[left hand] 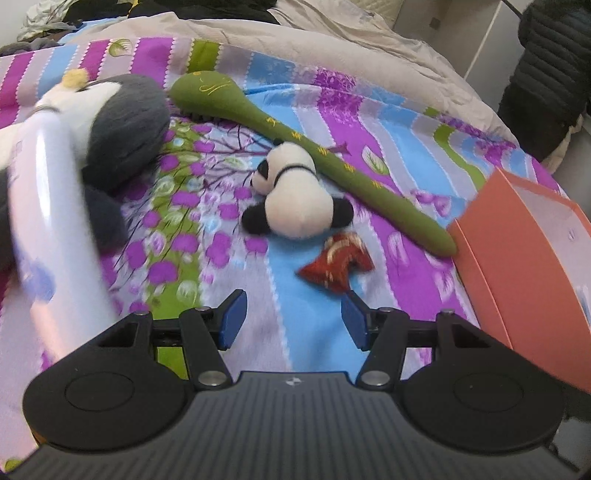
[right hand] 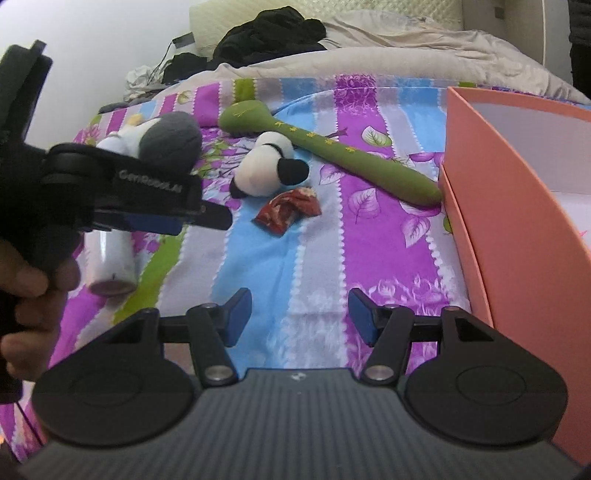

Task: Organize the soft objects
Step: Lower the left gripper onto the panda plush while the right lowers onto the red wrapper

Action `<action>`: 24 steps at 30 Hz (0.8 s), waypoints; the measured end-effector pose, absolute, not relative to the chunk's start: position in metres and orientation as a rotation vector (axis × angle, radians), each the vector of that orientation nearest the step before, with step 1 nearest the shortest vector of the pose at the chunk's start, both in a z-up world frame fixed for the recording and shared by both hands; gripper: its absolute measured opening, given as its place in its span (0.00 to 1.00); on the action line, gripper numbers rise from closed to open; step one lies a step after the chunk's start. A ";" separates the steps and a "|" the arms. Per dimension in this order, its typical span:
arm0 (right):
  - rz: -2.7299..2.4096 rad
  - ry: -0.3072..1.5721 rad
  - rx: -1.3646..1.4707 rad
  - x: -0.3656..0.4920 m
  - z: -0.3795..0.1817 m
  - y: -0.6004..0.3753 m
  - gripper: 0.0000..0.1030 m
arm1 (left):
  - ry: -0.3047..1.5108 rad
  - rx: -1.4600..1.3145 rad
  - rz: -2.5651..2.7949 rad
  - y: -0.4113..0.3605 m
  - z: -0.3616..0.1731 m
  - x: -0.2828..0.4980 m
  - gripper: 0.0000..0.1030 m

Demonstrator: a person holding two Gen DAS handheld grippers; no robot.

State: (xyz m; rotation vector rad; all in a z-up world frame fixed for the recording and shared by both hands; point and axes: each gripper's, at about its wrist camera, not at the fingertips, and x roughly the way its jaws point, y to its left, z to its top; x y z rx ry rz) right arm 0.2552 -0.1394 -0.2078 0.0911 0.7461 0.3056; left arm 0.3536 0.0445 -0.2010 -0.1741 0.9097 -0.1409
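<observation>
A small panda plush lies mid-bed. A long green plush massage stick lies behind it, its thin end near the orange box. A small red brocade pouch lies in front of the panda. A grey-and-white penguin plush sits at the left. My left gripper is open and empty, just short of the pouch; it also shows at the left of the right wrist view. My right gripper is open and empty above the blanket.
A white bottle lies at the left beside the penguin. A beige quilt and dark clothes lie at the far end of the bed. The striped blanket covers the bed.
</observation>
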 end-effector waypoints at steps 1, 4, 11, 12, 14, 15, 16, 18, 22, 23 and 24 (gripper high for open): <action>0.306 0.740 0.096 0.260 -0.208 -0.140 0.59 | 0.906 -0.179 -0.138 0.043 -0.203 0.361 0.62; 0.316 0.725 0.116 0.277 -0.211 -0.138 0.59 | 0.895 -0.197 -0.135 0.041 -0.206 0.384 0.62; 0.351 0.711 0.158 0.318 -0.220 -0.127 0.60 | 0.858 -0.235 -0.154 0.050 -0.202 0.435 0.62; 0.351 0.715 0.160 0.324 -0.222 -0.125 0.60 | 0.859 -0.226 -0.157 0.048 -0.202 0.444 0.62; 0.350 0.726 0.169 0.334 -0.227 -0.123 0.60 | 0.862 -0.209 -0.165 0.045 -0.205 0.456 0.62; 0.349 0.730 0.174 0.338 -0.229 -0.123 0.60 | 0.865 -0.203 -0.169 0.044 -0.207 0.462 0.62; 0.349 0.735 0.180 0.342 -0.232 -0.122 0.60 | 0.871 -0.200 -0.172 0.043 -0.209 0.466 0.62; 0.351 0.744 0.199 0.349 -0.236 -0.124 0.61 | 0.884 -0.204 -0.186 0.041 -0.215 0.475 0.62; 0.361 0.728 0.227 0.358 -0.240 -0.124 0.67 | 0.913 -0.208 -0.217 0.035 -0.226 0.486 0.62; 0.369 0.724 0.224 0.360 -0.242 -0.123 0.67 | 0.923 -0.205 -0.221 0.033 -0.228 0.488 0.62; 0.375 0.720 0.220 0.362 -0.243 -0.122 0.67 | 0.933 -0.200 -0.225 0.031 -0.230 0.491 0.62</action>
